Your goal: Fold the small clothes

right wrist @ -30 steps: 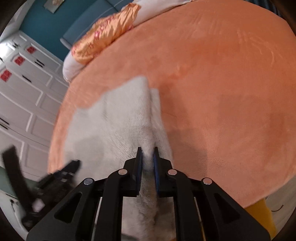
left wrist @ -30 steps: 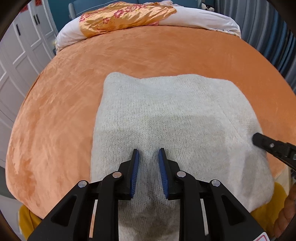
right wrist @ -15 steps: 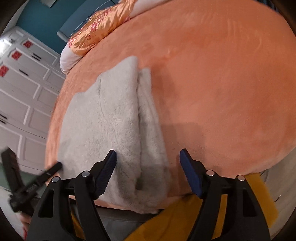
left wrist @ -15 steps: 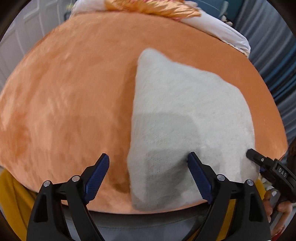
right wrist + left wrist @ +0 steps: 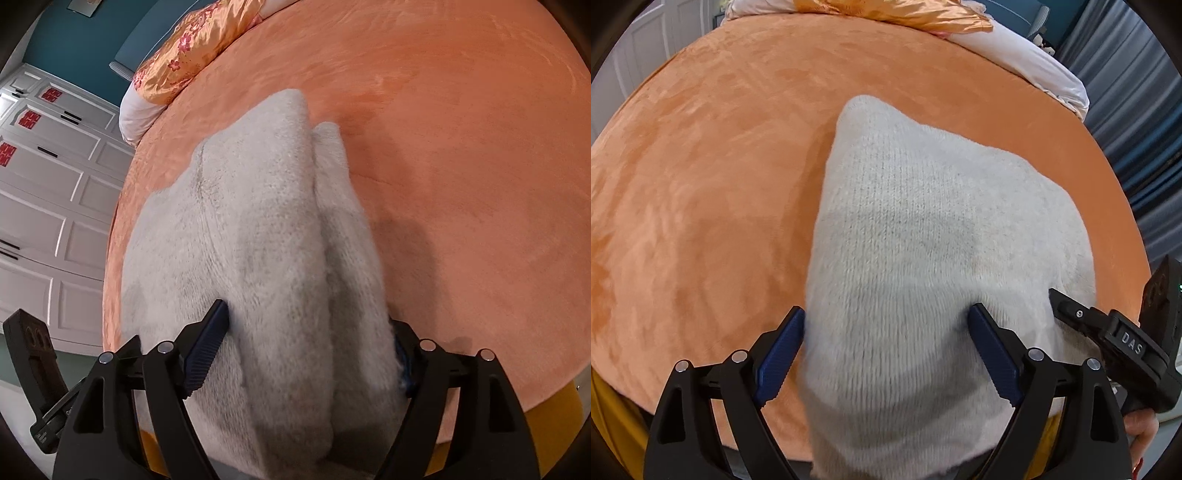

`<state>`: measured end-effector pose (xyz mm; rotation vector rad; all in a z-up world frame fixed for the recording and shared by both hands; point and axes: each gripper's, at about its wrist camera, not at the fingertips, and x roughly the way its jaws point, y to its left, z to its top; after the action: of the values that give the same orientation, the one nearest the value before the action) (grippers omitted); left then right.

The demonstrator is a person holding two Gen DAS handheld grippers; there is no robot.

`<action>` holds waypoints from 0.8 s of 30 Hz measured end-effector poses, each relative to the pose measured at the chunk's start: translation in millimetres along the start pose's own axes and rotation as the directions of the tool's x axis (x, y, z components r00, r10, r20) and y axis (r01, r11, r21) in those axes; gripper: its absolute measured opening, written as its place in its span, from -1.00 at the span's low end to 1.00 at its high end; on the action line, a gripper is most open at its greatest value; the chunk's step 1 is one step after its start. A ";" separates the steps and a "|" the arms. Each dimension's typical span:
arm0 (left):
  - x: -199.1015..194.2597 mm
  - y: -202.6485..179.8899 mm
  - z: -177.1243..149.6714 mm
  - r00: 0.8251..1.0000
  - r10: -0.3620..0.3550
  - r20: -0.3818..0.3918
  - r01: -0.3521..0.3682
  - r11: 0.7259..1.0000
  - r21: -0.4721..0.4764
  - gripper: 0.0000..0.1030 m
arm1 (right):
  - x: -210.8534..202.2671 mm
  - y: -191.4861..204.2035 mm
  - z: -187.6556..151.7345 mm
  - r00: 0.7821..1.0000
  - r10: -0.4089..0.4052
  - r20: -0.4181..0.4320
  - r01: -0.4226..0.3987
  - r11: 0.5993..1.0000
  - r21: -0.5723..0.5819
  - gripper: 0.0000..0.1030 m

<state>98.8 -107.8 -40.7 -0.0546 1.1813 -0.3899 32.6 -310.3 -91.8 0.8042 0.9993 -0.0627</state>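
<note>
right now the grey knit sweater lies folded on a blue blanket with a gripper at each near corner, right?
Not blue. The left wrist view shows the grey knit sweater folded on an orange blanket, the left gripper and right gripper at its near corners.

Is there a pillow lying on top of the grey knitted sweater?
No, the orange floral pillow lies at the bed's far end, apart from the sweater.

Orange bedspread [image 5: 701,184] lies open; pillows [image 5: 1015,48] seemingly crowd far edge.
</note>
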 end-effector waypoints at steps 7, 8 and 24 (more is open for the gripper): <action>16.8 3.2 4.9 1.000 -0.018 -0.019 0.017 0.999 -0.028 0.90 | 6.3 2.6 2.3 1.000 -0.013 0.008 0.013 1.000 -0.025 0.58; 17.8 3.4 4.8 1.000 -0.023 -0.020 0.022 0.999 -0.031 0.90 | 6.7 2.9 2.5 1.000 -0.014 0.009 0.014 1.000 -0.027 0.60; -12.2 2.7 6.3 0.992 -0.125 -0.030 0.126 0.992 0.017 -0.02 | -20.0 10.9 -0.2 0.998 0.037 0.049 -0.037 0.999 0.009 -0.34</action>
<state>101.3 -102.3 -28.1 -0.1075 1.2058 -0.5140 25.5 -308.4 -70.2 0.8264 0.9380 -0.0552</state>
